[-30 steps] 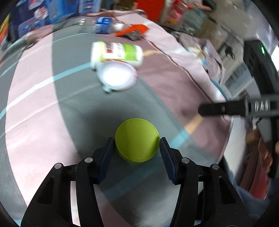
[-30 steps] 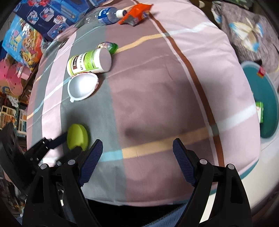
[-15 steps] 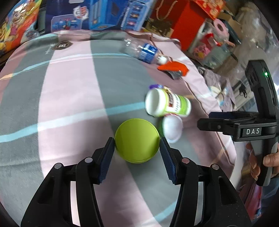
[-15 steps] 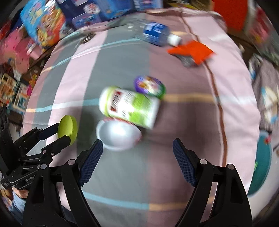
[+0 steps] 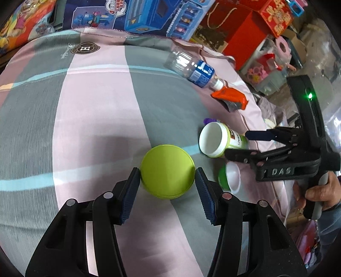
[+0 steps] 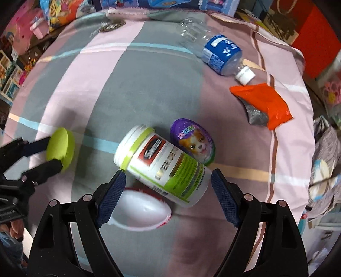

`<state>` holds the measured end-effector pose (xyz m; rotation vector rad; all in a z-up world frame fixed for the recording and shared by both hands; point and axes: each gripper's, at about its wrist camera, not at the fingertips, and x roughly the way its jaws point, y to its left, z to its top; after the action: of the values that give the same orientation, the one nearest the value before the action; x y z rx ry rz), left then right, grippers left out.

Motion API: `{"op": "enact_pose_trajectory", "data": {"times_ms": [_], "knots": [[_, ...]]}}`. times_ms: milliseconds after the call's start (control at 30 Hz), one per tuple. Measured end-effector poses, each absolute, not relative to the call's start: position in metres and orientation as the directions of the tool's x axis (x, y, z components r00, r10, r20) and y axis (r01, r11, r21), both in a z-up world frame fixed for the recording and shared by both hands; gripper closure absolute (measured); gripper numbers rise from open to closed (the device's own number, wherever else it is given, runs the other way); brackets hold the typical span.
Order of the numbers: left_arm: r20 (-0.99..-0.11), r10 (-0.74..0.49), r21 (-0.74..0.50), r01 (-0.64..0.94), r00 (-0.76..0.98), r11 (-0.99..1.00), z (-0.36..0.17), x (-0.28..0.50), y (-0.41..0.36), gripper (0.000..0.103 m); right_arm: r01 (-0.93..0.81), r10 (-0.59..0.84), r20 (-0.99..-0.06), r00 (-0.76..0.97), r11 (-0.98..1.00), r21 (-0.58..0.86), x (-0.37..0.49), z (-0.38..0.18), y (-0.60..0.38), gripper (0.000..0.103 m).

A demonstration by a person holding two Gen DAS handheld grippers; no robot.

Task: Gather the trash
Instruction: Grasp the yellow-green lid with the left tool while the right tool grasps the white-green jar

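Note:
My left gripper (image 5: 167, 184) is shut on a round lime-green lid (image 5: 167, 171), also seen as the lid (image 6: 60, 149) at the left of the right wrist view. My right gripper (image 6: 168, 187) is open above a white and green supplement jar (image 6: 162, 166) that lies on its side, uncapped, on the striped bedspread (image 6: 149, 85). The jar (image 5: 221, 139) shows its open mouth in the left wrist view. A white egg-shaped half shell (image 6: 140, 209) lies just below the jar. A purple egg-shaped toy package (image 6: 192, 140) touches the jar's far side.
A crushed clear water bottle (image 6: 215, 51) with a blue label and an orange foil wrapper (image 6: 262, 104) lie farther back on the bed. Toy boxes (image 5: 149, 19) and red boxes (image 5: 240, 27) line the far side. A person's hand (image 5: 317, 191) grips the right tool's handle.
Both grippers swung across the bed toward the jar and rolled. The right gripper now hovers over the jar and shell; the left still carries the green lid.

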<state>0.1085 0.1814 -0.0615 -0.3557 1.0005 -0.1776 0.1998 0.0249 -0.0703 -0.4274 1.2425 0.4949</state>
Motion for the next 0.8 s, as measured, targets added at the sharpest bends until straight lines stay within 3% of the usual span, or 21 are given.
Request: {"op": "enact_pose_trajectory", "data": {"times_ms": [100, 200, 333, 633, 800], "knots": [[-0.789, -0.308, -0.376, -0.021, 0.532, 0.927, -0.062, 0.113, 0.185, 0.049, -0.588, 0.117, -0.966, 0.230, 0.807, -0.042, 0.202, -0.077, 0.033, 0.026], [-0.791, -0.305, -0.375, -0.028, 0.530, 0.926, -0.064, 0.116, 0.189, 0.048, -0.600, 0.135, -0.971, 0.198, 0.800, -0.011, 0.205, -0.083, 0.040, 0.035], [-0.792, -0.305, -0.382, -0.039, 0.530, 0.923, -0.068, 0.118, 0.194, 0.048, -0.590, 0.188, -0.977, 0.099, 0.802, 0.095, 0.211, -0.088, 0.045, 0.035], [-0.791, -0.297, -0.386, -0.061, 0.534, 0.920, -0.073, 0.123, 0.209, 0.048, -0.600, 0.208, -0.970, 0.128, 0.795, 0.092, 0.222, -0.087, 0.061, 0.035], [-0.797, -0.293, -0.380, -0.063, 0.528, 0.923, -0.075, 0.123, 0.210, 0.048, -0.616, 0.218, -0.963, 0.161, 0.784, 0.074, 0.217, -0.089, 0.072, 0.050]]}}
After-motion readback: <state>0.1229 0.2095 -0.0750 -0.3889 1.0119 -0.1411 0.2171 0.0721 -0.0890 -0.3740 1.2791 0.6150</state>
